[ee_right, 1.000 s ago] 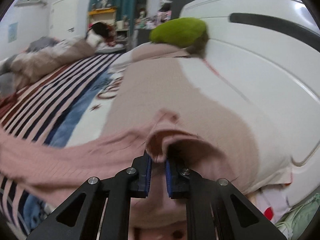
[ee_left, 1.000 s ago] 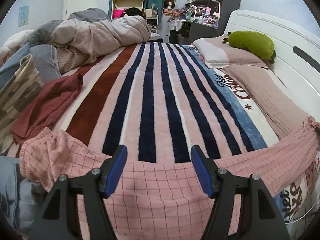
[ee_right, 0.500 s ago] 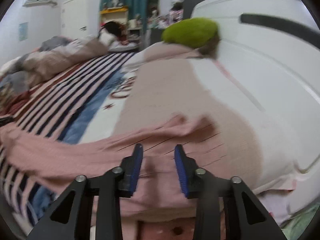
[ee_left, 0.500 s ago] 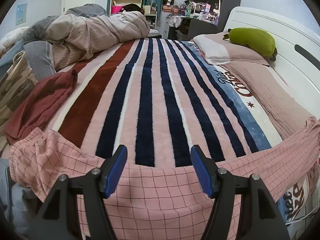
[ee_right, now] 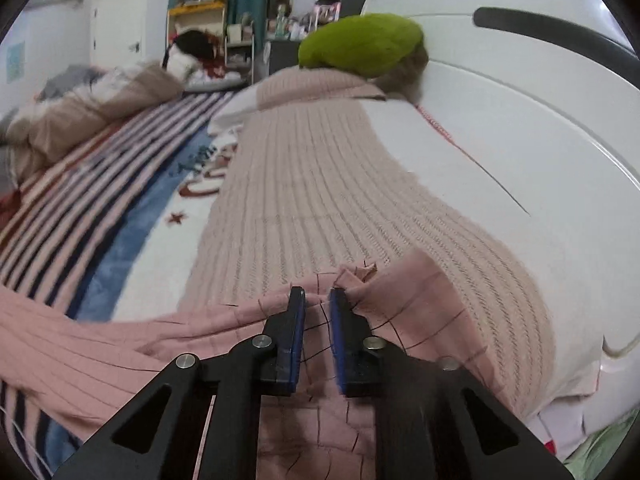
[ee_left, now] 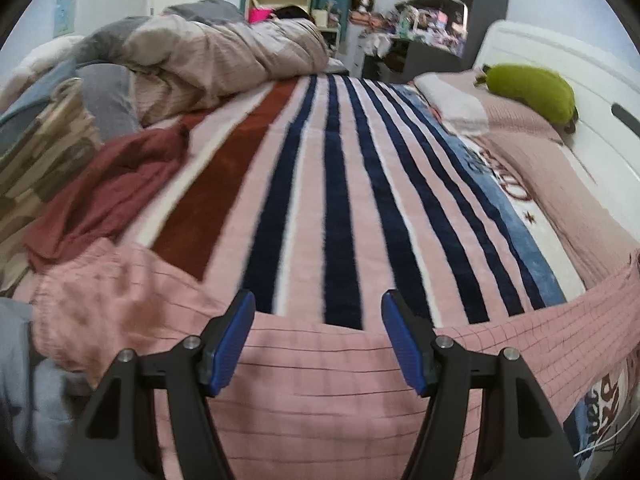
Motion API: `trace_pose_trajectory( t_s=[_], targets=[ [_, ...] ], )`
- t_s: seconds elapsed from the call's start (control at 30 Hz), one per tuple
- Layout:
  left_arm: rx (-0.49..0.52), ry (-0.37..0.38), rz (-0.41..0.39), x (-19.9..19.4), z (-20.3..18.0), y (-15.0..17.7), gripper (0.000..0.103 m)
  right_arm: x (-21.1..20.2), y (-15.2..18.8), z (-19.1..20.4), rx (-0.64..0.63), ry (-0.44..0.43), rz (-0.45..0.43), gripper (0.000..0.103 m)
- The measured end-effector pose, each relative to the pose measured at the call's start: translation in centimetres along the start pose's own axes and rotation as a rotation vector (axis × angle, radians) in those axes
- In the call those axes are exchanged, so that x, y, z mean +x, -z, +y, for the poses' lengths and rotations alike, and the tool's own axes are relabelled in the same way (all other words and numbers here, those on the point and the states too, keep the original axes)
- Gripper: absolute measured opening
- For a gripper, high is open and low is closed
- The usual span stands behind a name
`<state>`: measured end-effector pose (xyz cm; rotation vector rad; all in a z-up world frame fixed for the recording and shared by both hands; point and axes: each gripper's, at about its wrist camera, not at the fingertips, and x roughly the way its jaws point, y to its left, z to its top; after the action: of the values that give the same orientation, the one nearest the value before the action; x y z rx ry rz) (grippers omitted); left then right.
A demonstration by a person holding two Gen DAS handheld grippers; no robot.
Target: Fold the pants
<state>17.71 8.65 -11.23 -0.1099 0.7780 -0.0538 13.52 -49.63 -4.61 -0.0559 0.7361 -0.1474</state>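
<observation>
Pink checked pants lie stretched across the near edge of the striped blanket. My left gripper hovers over their middle, open wide, with nothing between its pads. One pant leg runs up onto the knitted pink pillow, its crumpled cuff resting there. My right gripper sits just short of that cuff. Its jaws are opening, a narrow gap apart. Pants cloth shows below the gap, and the pads do not press on it.
A maroon garment and a bunched duvet lie at the left. A green plush sits on the far pillow against the white headboard. Grey-blue cloth lies beside the pants' waistband, with cluttered shelves beyond the bed.
The right gripper has let go of the pant cuff, which now lies on the pillow. The left gripper stayed open and edged along over the pants.
</observation>
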Motion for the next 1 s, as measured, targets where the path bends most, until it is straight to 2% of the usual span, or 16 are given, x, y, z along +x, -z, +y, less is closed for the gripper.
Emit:
trace_pose_trajectory(
  t_s=[0.03, 0.07, 0.23, 0.4, 0.53, 0.7, 0.83, 0.87, 0.93, 0.97, 1.0],
  targets=[
    [-0.030, -0.004, -0.013, -0.9, 1.0, 0.0, 0.063, -1.0, 0.3, 0.2, -0.002, -0.003, -0.025, 0.030],
    [-0.053, -0.006, -0.017, -1.5, 1.7, 0.1, 0.065, -2.2, 0.6, 0.3, -0.004, -0.007, -0.052, 0.036],
    [-0.179, -0.025, 0.001, -4.4, 6.1, 2.1, 0.066, -7.4, 2.1, 0.6, 0.033, -0.065, -0.138, 0.045],
    [-0.285, -0.004, 0.060, -4.5, 8.2, 5.0, 0.066, -10.6, 3.7, 1.4, 0.056, -0.126, -0.172, 0.047],
    [-0.374, 0.064, 0.105, -2.5, 8.9, 6.3, 0.066, -11.4, 4.7, 2.1, 0.059, -0.165, -0.165, 0.047],
    [-0.478, 0.006, 0.064, 0.4, 10.6, 5.3, 0.066, -11.4, 4.7, 2.3, 0.073, -0.182, -0.158, 0.047],
    [-0.565, 0.017, 0.041, 1.9, 11.5, 4.4, 0.066, -11.1, 4.8, 2.4, 0.069, -0.174, -0.158, 0.047],
    [-0.582, 0.013, 0.035, 2.1, 11.6, 4.2, 0.064, -10.8, 4.7, 2.3, 0.070, -0.168, -0.155, 0.047],
    [-0.585, -0.002, 0.031, 2.4, 11.6, 3.7, 0.041, -9.9, 4.6, 1.7, 0.085, -0.139, -0.139, 0.053],
    [-0.580, -0.009, 0.032, 2.5, 11.5, 3.5, 0.038, -9.2, 4.5, 1.3, 0.101, -0.098, -0.127, 0.055],
    [-0.575, -0.011, 0.027, 2.5, 11.3, 3.3, 0.030, -8.7, 4.4, 0.8, 0.116, -0.065, -0.119, 0.056]
  ],
)
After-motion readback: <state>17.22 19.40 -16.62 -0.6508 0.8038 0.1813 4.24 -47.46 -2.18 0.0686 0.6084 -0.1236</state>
